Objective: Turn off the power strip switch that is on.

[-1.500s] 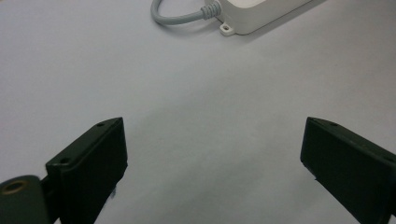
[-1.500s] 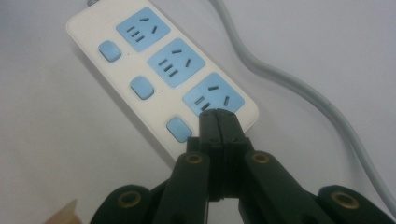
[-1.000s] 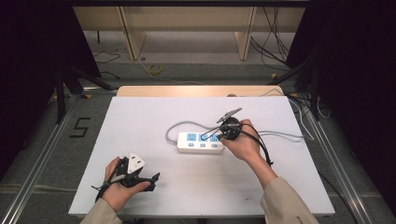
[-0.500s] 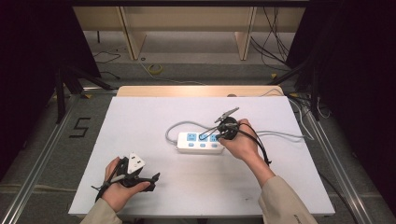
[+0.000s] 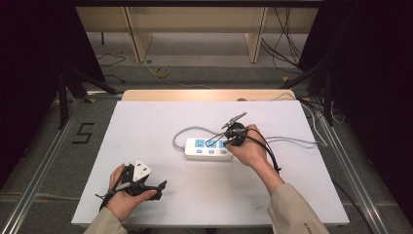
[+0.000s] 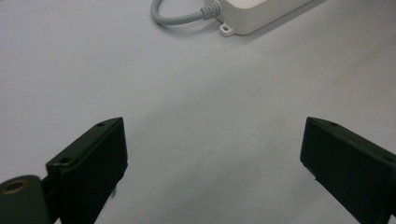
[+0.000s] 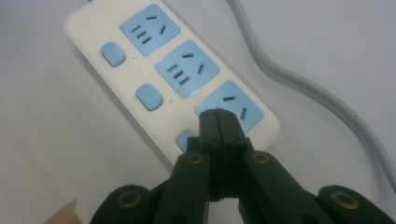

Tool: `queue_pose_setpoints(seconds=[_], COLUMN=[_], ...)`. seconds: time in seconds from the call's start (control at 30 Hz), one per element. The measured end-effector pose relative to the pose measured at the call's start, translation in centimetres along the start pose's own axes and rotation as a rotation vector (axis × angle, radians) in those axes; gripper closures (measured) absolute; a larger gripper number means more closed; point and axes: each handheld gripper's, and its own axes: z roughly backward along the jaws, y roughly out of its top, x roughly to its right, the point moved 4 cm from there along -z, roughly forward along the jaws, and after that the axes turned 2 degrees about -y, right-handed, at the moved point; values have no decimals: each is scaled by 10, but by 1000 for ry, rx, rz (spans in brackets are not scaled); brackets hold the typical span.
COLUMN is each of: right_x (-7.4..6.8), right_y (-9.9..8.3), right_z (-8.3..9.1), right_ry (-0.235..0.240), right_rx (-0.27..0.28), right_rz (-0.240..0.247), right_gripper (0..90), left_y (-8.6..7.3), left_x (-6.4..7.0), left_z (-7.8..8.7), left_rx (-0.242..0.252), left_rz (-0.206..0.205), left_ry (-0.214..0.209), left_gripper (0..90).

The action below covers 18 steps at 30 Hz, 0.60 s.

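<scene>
The power strip (image 5: 208,148) lies near the middle of the white table (image 5: 146,126), its grey cord (image 5: 292,140) trailing off to the right. The right gripper (image 7: 218,115) hovers over the strip's right-hand blue socket (image 7: 233,110), jaws pressed together on nothing. The left gripper (image 5: 158,185) rests at the near left, jaws spread wide and empty

White plastic power strip (image 5: 208,148) lies flat near the centre of the white table, long axis roughly left to right in the high view. Three blue socket faces (image 7: 187,68) in a row, each paired with a small blue rounded switch (image 7: 149,96). All sockets unplugged. Grey round cable (image 5: 181,137) exits the left end, loops back behind the strip, runs off right.
</scene>
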Motion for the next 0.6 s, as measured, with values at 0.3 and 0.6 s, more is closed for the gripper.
queue_pose_setpoints(seconds=[0.3, 0.6], right_x=[-4, -4], right_y=[4, 4], right_z=[-1, -4], right_ry=[5, 9], right_rx=[-3, -14], right_rz=[12, 14], right_gripper=[900, 900], left_y=[0, 0], left_x=[0, 0], left_z=[0, 0], left_rx=[0, -1], left_rz=[0, -3], left_ry=[0, -1], left_gripper=[71, 71])
